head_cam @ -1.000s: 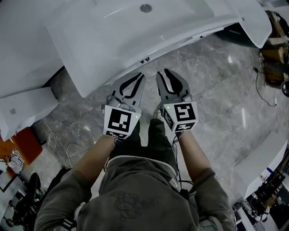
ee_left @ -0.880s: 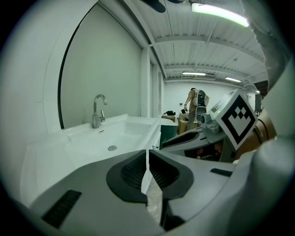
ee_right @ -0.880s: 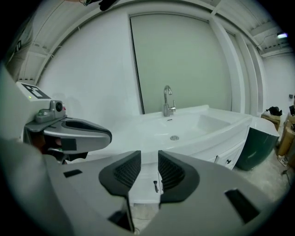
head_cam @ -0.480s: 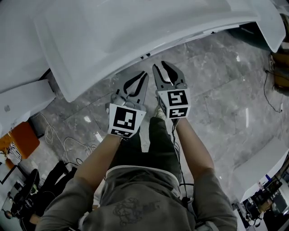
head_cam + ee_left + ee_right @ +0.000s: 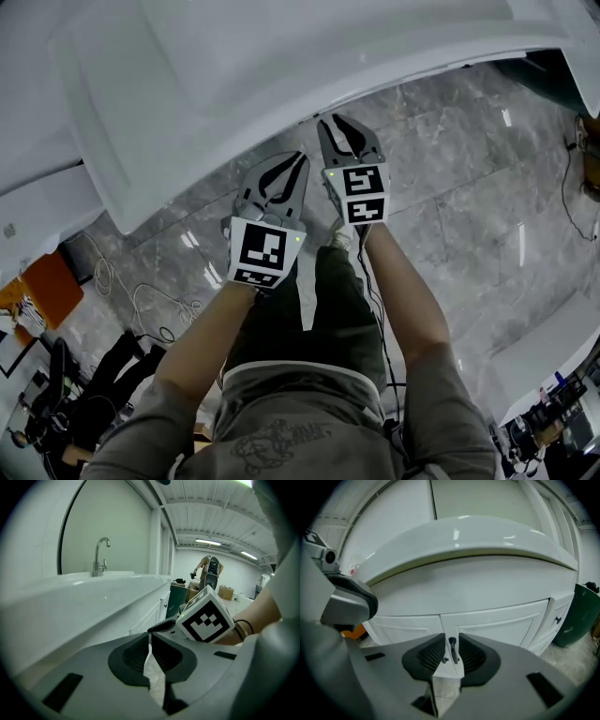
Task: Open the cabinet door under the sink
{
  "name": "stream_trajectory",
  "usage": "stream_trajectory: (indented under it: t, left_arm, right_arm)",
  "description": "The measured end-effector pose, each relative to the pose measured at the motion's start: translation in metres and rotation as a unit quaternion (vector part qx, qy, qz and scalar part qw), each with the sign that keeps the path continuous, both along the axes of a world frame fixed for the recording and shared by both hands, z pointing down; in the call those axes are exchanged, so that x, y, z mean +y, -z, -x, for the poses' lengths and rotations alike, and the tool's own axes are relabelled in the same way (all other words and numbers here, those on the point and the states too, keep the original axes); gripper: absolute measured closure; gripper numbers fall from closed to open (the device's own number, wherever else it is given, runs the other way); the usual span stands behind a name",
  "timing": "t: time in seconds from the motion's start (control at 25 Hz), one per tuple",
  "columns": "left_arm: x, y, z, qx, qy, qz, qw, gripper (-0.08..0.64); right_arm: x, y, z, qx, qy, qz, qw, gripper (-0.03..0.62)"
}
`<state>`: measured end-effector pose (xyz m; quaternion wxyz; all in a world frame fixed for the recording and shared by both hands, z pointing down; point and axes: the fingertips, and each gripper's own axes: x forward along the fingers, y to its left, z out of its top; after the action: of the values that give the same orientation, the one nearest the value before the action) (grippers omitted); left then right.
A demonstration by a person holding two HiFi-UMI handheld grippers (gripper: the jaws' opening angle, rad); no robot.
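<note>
White double cabinet doors (image 5: 497,620) stand closed under the white sink counter (image 5: 468,536). A slim dark handle (image 5: 452,651) sits by the seam between them. My right gripper (image 5: 452,640) faces that seam, its jaws a narrow gap apart, the handle showing through the gap some way off. In the head view the right gripper (image 5: 330,122) reaches to the counter's front edge (image 5: 281,84). My left gripper (image 5: 298,159) hangs just behind and left of it, shut and empty. In the left gripper view the left gripper (image 5: 150,637) points along the counter, past the faucet (image 5: 99,555).
A green bin (image 5: 581,616) stands right of the cabinet. Cables (image 5: 150,305) and an orange object (image 5: 47,281) lie on the grey marble floor at the left. A person (image 5: 208,571) stands far off down the room. More white cabinet fronts (image 5: 157,613) run along the wall.
Both grippers have moved forward toward the cabinet. The right one's tips now reach the counter's edge. Jaw gaps look unchanged.
</note>
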<state>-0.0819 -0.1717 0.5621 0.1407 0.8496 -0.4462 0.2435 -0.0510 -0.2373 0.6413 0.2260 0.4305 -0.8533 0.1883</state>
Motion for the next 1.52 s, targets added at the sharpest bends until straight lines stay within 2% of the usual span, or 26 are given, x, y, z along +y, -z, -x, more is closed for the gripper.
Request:
stream_trajectory:
  t: [0.52, 0.76, 1.08, 1.32, 1.52]
  left_arm:
    - [-0.008, -0.04, 0.017, 0.005, 0.041, 0.025, 0.9988, 0.529]
    - [-0.007, -0.046, 0.024, 0.003, 0.043, 0.028, 0.9987, 0.528]
    - [0.004, -0.05, 0.024, 0.001, 0.043, 0.035, 0.9985, 0.528]
    - [0.012, -0.05, 0.013, -0.005, 0.025, 0.037, 0.999, 0.528]
    - [0.025, -0.048, -0.027, -0.009, -0.019, 0.032, 0.9993, 0.528]
  right_arm:
    - [-0.022, -0.064, 0.02, 0.0, 0.015, 0.031, 0.999, 0.501]
    - [-0.024, -0.069, 0.024, 0.031, 0.019, 0.01, 0.999, 0.538]
    - [-0.012, -0.065, 0.015, 0.028, 0.02, -0.018, 0.999, 0.546]
    - [0.019, -0.064, -0.007, 0.047, 0.039, -0.04, 0.997, 0.546]
    - [0.041, -0.066, -0.029, 0.055, 0.054, -0.044, 0.996, 0.546]
